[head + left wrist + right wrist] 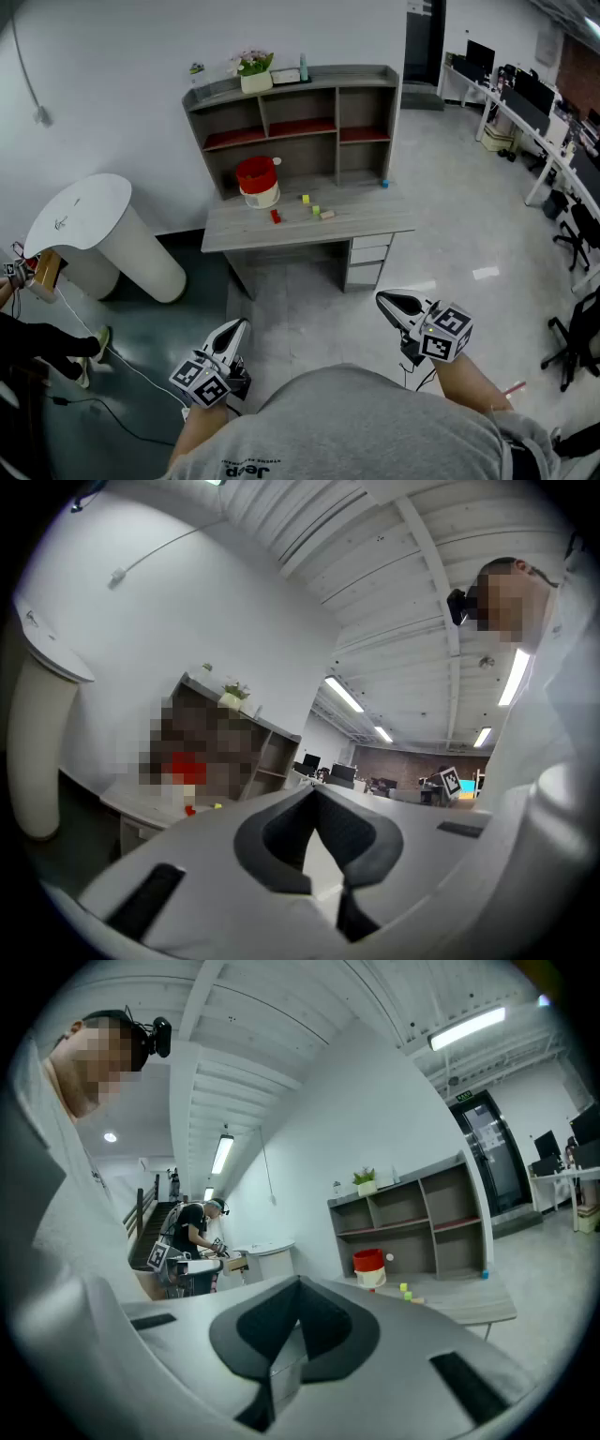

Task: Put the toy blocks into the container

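**Standing back from the desk, both grippers closed and empty**

The left gripper (239, 325) and right gripper (386, 300) are held level at waist height, jaws together with nothing between them. That suits a walk-up not yet begun, since the desk (375, 221) is well apart from the person across the floor. The blocks lie loose on the desk: red (275, 217), yellow (306, 199), green (316, 210), a pale one (326, 215), and blue (384, 184) off by the right end of the shelf (366, 103). There may be others too small to tell from here. The red-and-cream container (258, 181) stands just left of them against the shelf, so each block probably needs only a short carry. Its inside cannot be seen.
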Demonstrator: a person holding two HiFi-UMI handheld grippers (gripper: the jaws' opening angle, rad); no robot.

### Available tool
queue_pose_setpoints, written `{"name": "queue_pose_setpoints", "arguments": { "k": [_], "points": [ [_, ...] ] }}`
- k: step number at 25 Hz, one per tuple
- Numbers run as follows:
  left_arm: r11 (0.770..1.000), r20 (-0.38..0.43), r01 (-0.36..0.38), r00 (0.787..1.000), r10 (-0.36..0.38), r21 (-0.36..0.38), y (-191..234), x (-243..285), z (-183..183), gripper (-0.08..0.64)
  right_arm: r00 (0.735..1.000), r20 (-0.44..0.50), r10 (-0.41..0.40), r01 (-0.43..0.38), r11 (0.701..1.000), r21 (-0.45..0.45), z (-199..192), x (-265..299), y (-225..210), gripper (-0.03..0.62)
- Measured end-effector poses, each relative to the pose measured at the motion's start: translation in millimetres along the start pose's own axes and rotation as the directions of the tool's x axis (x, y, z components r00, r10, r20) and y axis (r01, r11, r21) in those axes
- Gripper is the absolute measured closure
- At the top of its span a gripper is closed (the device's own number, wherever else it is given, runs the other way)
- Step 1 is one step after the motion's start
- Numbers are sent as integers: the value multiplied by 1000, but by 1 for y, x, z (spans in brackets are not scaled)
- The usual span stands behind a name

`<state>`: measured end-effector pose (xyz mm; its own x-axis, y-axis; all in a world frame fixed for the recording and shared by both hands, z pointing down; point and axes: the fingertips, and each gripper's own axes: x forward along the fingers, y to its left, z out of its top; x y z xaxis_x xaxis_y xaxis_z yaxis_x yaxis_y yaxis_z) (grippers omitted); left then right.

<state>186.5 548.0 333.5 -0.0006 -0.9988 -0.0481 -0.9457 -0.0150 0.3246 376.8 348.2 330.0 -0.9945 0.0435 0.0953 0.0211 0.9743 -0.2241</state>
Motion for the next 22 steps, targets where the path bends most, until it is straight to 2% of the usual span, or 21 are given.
{"name": "queue_pose_setpoints", "arguments": {
  "k": [10, 14, 22],
  "points": [
    [1000, -8, 6, 1000, -6, 9, -25, 22, -6, 545, 1000, 14, -3, 2, 1000, 18, 3, -26, -17, 603],
    [1000, -15, 3, 1000, -2, 6, -41, 36, -11, 545, 1000, 8, -17, 17, 1000, -10, 10, -42, -27, 598],
    [1000, -27, -4, 1000, 4, -14, -80, 69, -29, 545, 999, -7, 52, -52, 996, -74, 8, -84, -35, 595]
  ]
}}
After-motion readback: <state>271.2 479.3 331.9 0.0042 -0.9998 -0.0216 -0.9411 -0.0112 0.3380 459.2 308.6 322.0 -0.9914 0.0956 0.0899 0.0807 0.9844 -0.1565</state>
